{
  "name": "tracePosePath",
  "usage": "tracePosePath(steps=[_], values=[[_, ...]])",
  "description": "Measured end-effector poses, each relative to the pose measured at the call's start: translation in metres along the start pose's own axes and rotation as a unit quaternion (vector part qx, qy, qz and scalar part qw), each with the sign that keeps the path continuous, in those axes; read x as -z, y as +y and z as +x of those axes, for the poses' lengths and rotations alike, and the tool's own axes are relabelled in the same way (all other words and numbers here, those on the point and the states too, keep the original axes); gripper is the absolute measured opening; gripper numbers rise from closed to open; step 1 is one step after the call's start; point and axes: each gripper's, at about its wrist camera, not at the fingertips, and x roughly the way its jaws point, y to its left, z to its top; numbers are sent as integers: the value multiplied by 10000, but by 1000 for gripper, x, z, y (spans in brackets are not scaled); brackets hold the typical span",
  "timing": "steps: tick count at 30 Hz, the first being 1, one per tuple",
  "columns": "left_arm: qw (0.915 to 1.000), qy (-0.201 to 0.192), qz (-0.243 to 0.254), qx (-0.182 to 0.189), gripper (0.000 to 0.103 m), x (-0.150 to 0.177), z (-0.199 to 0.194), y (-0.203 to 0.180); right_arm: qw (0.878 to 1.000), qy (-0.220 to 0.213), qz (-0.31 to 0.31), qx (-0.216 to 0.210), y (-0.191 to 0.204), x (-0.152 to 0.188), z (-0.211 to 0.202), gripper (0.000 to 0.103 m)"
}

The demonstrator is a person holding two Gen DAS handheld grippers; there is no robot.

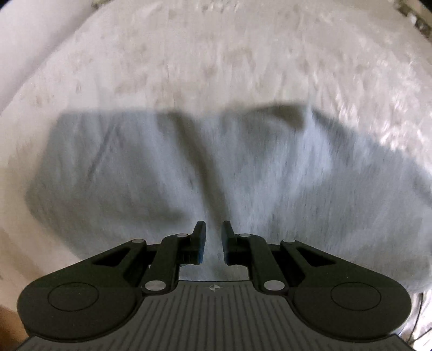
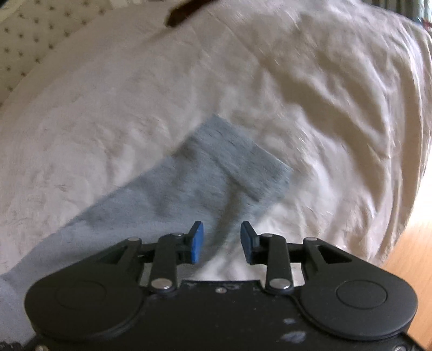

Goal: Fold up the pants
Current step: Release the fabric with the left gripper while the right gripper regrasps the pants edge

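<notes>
Light grey-blue pants (image 1: 167,172) lie spread on a white bedsheet (image 1: 216,59). In the left wrist view they fill the middle, with a dark crease running toward the fingers. My left gripper (image 1: 213,241) hovers over them, jaws slightly apart and empty. In the right wrist view a pant leg (image 2: 189,186) runs from lower left to its ribbed cuff (image 2: 243,162) at centre. My right gripper (image 2: 222,241) is open and empty above the leg's right edge, near the cuff. Both views are motion blurred.
The wrinkled white sheet (image 2: 324,94) covers the bed and drops off at the right edge to a wooden floor (image 2: 413,248). A dotted fabric (image 2: 32,35) and a dark brown object (image 2: 186,13) lie at the far top left.
</notes>
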Motion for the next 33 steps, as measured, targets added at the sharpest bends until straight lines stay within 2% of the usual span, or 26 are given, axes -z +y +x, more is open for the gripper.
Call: tracePosePath(steps=[3, 6, 10, 14, 17, 22, 27, 30, 31, 32, 33], values=[[9997, -176, 143, -3, 13, -19, 0, 6, 9981, -177, -405, -426, 37, 1, -12, 34], [9998, -147, 155, -2, 13, -38, 13, 17, 9913, -161, -855, -986, 84, 4, -17, 34], [9995, 98, 313, -32, 13, -42, 38, 31, 9716, 33, -1606, -1738, 162, 17, -14, 36], [9966, 587, 557, 168, 13, -26, 66, 44, 9359, 476, -2441, -2495, 247, 35, -4, 45], [9948, 508, 836, 277, 13, -18, 68, 44, 9029, 772, -3139, -2835, 310, 54, 8, 48], [9930, 491, 1026, 321, 13, -17, 68, 42, 8548, 1038, -4038, -3091, 402, 86, 37, 51], [9927, 413, 1012, 502, 13, -15, 68, 52, 8221, 1369, -4549, -3139, 467, 108, 68, 52], [9922, 398, 999, 638, 13, -13, 69, 59, 8065, 1640, -4803, -3031, 481, 122, 78, 51], [9919, 407, 983, 692, 13, -14, 69, 63, 8025, 1790, -4836, -3000, 482, 125, 82, 50], [9918, 411, 953, 751, 13, -15, 68, 68, 7979, 1924, -4854, -3013, 482, 128, 84, 32], [9919, 405, 879, 822, 13, -16, 65, 73, 7930, 1975, -4874, -3075, 479, 129, 82, 4]])
